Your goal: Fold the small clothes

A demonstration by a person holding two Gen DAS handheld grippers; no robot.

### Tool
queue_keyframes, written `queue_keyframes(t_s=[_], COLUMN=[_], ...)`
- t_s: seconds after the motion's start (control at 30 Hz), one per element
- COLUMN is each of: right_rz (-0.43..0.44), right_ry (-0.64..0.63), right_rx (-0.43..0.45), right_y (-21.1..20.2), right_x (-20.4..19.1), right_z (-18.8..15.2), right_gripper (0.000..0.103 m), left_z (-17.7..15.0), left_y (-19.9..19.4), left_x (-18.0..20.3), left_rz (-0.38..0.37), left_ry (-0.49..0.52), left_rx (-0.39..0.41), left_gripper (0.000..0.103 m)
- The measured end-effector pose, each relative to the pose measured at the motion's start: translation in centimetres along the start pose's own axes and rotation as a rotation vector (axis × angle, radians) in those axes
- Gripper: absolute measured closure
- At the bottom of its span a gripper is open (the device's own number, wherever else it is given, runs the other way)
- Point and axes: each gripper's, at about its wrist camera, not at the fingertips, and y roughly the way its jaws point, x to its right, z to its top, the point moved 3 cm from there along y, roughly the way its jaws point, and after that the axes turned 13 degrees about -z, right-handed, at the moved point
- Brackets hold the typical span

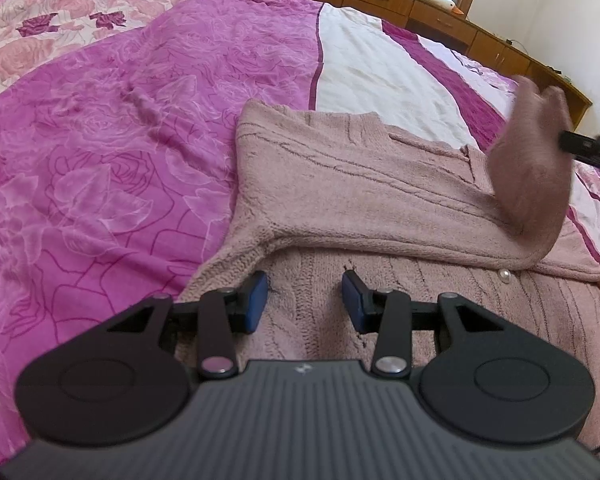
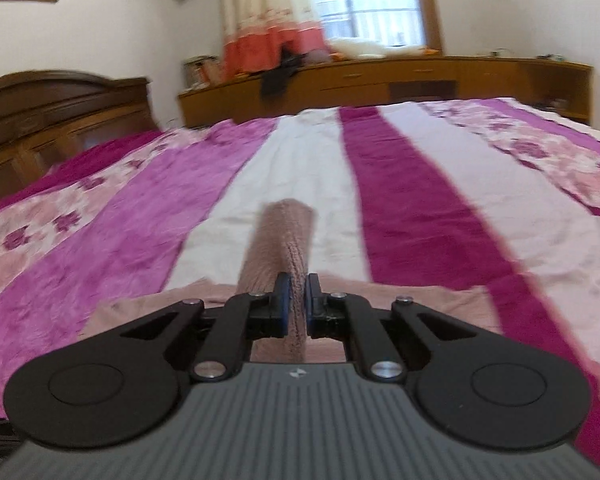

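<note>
Right tool (image 2: 295, 286) pinches pink cardigan (image 1: 340, 184) sleeve (image 2: 288, 240) above bedspread (image 1: 120, 120).

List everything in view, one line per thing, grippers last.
sweater: one, dusty pink knit, flat on the bed, one sleeve lifted
button: one, pearly white, on the sweater front
bedspread: one, magenta, white and floral stripes, covering the bed
headboard: one, dark wood, behind the bed
cabinet: one, light wood, under the window
curtain: one, cream and orange, at the window
left gripper: black, blue pads, open over the sweater
right gripper: black, shut on the sleeve
</note>
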Motion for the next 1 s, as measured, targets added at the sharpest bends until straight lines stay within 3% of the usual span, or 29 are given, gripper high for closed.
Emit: queue_keyframes(t_s=[0.27,0.63,0.77,1.0], right_rz=[-0.108,-0.141,-0.136,-0.143], right_ry=[0.097,0.205,0.236,0.246], right_rx=[-0.085,-0.218,-0.217,-0.172], right_y=[1.4,2.3,1.5,-0.1], right_x=[7.0,9.5,10.2,10.7], right_z=[-2.5,-7.7,-7.9,-7.3], right_gripper=[0.095,0.094,0.092,0.079], left_z=[0.0,0.1,0.1,0.0], left_y=[0.1,0.1,0.2,0.2], left_x=[0.0,0.1,0.2,0.3], left_rz=[0.009,0.014,0.015,0.02], left_ry=[0.006,0.016,0.018,0.028], left_rx=[-0.004,-0.007,-0.007,-0.008], left_gripper=[0.06,0.06,0.06,0.06])
